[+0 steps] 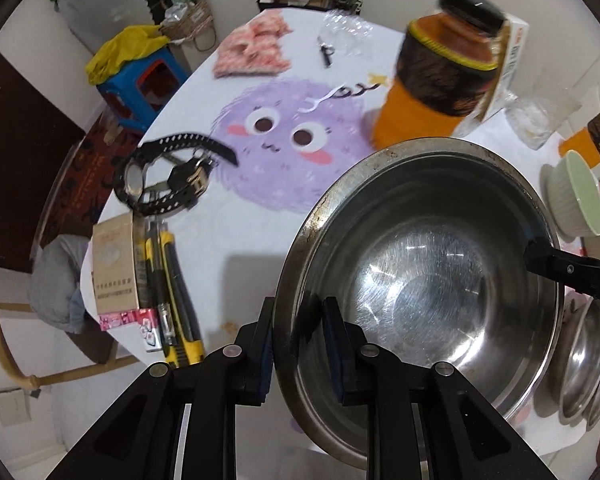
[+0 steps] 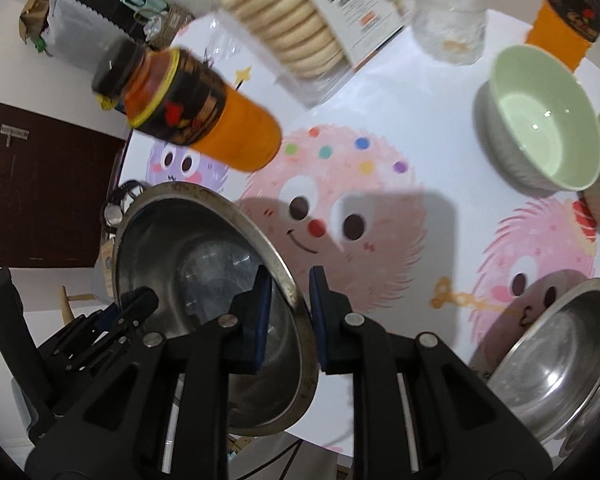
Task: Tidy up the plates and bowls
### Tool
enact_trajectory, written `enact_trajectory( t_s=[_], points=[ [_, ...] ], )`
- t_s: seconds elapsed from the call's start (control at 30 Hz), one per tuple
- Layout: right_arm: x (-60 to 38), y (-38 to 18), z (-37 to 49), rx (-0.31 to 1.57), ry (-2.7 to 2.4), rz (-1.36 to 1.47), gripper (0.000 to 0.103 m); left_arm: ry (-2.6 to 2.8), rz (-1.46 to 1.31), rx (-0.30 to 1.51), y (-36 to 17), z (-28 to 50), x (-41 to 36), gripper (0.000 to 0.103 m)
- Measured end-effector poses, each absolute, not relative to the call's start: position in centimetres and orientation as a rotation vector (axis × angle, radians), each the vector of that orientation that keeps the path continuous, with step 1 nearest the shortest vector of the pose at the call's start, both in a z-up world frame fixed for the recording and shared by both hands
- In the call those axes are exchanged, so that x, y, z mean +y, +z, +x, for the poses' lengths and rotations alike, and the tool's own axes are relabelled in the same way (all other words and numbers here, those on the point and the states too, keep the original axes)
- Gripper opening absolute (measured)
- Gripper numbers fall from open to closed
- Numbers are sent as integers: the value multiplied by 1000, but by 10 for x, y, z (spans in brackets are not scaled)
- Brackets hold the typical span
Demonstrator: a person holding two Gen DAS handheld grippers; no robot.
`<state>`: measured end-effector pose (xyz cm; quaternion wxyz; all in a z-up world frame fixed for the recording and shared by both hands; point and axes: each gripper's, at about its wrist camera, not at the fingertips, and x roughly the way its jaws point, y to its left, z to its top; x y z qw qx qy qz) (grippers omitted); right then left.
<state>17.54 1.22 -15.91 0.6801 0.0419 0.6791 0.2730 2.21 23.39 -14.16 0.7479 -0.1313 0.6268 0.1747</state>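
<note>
1. The table is round, with a white cover printed with fuzzy cartoon faces, purple to the left and pink to the right.
2. The big steel bowl is held by both grippers over the near side of the table, tilted, its near-left rim low.
3. The left gripper is closed on the bowl's near-left rim, one pad outside the wall and one inside.
4. The right gripper is closed on the opposite rim, one pad on each side of the edge.
5. The orange jar, with a dark lid and dark label, stands just beyond the bowl.
6. Two green bowls sit side by side at the far right of the table.
7. Smaller steel bowls are stacked at the near right edge.
8. A box of round biscuits stands at the far side, beside the jar.
9. A yellow utility knife, a small tan box and a black watch lie at the left edge.
</note>
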Motion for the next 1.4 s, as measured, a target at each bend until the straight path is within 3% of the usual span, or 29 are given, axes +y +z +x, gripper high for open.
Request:
enact_trajectory(
  t_s=[0.63,0.73,0.77,0.8,0.83,0.87,0.9,0.93,1.17,1.4],
  points=[
    [31,-199,161,1592,503,74,21,326,-261,1420,-187,27,247,24],
    [30,-202,162,1596,491,92,25,335,-258,1433,-189,31,246,30],
    [30,-203,162,1600,486,99,25,339,-262,1434,-189,30,247,42],
    [28,-203,163,1601,480,115,34,343,-276,1431,-187,30,248,52],
    [27,-204,163,1602,482,139,59,351,-284,1423,-185,29,249,74],
    [26,-203,163,1596,479,154,74,366,-292,1404,-181,27,250,84],
    [25,-201,162,1584,473,155,96,389,-289,1373,-173,24,252,84],
    [23,-197,162,1558,473,152,100,400,-284,1361,-169,23,253,85],
    [8,-171,162,1519,484,176,101,414,-303,1313,-131,5,257,85],
    [-64,-133,151,1468,408,285,101,227,-292,1278,-106,29,208,89]
  ],
)
